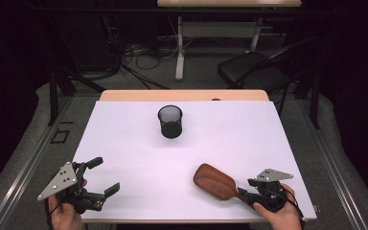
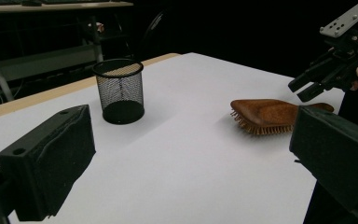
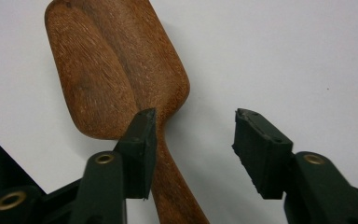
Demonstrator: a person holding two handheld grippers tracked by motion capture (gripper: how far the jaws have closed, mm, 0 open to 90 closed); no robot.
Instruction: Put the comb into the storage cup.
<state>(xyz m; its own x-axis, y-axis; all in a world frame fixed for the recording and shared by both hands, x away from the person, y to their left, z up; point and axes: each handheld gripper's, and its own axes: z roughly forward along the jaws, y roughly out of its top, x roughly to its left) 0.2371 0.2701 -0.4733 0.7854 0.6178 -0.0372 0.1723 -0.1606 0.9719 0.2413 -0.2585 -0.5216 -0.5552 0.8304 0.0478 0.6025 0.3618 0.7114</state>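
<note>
A wooden paddle hairbrush (image 1: 214,181) (image 2: 270,112) (image 3: 112,70) lies bristles-down on the white sheet near the front right, its handle pointing toward the person. My right gripper (image 1: 247,190) (image 3: 193,140) is open and low over the handle, which runs close along the inner side of one jaw. It also appears in the left gripper view as the right gripper (image 2: 307,86) just past the brush. My left gripper (image 1: 104,175) (image 2: 191,163) is open and holds nothing at the front left. A black mesh cup (image 1: 170,121) (image 2: 119,91) stands upright at mid-table toward the back.
A white sheet (image 1: 124,139) covers the wooden table, whose bare edge (image 1: 182,95) runs along the back. Beyond it are a black chair (image 1: 249,67), a desk frame (image 1: 179,48) and floor cables. The sheet's right edge lies close to my right hand.
</note>
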